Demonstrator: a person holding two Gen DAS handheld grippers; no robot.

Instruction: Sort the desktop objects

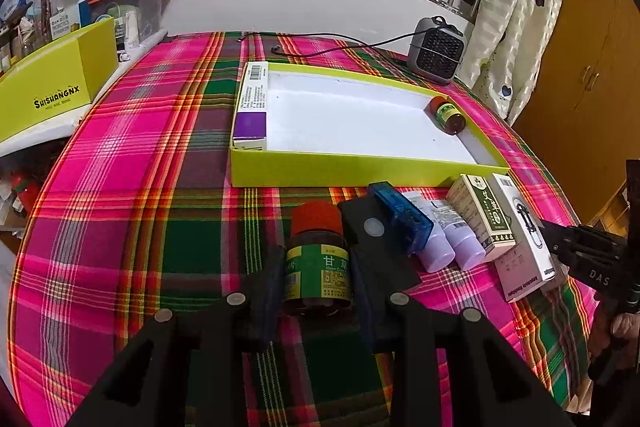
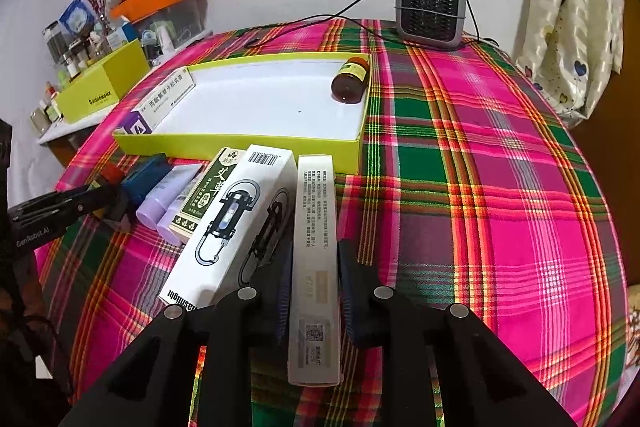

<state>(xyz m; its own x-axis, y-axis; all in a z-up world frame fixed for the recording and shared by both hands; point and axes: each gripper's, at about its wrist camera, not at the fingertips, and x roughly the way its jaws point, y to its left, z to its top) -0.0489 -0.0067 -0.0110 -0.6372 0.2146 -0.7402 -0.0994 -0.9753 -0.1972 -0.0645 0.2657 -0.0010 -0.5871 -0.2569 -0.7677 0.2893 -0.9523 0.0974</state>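
Note:
My left gripper (image 1: 318, 287) is shut on a brown medicine bottle (image 1: 318, 269) with a red cap and green label, on the plaid cloth. My right gripper (image 2: 314, 287) is shut on a long white box (image 2: 315, 251) lying on the cloth. A yellow-green tray (image 1: 360, 173) (image 2: 240, 143) holds a purple-and-white box (image 1: 252, 107) (image 2: 160, 105) at its left and a second brown bottle (image 1: 447, 115) (image 2: 351, 81) at its right. In front of it lie a blue case (image 1: 400, 219), two lilac tubes (image 1: 452, 247) (image 2: 164, 207), a green-and-white box (image 1: 480, 215) (image 2: 206, 195) and a white flashlight box (image 1: 524, 239) (image 2: 236, 223).
A small grey fan heater (image 1: 436, 51) (image 2: 430, 11) with its cable stands at the table's far edge. A yellow-green lid (image 1: 48, 87) (image 2: 104, 83) and a shelf of clutter are at the left. The right gripper's body (image 1: 592, 259) shows at the right edge of the left wrist view.

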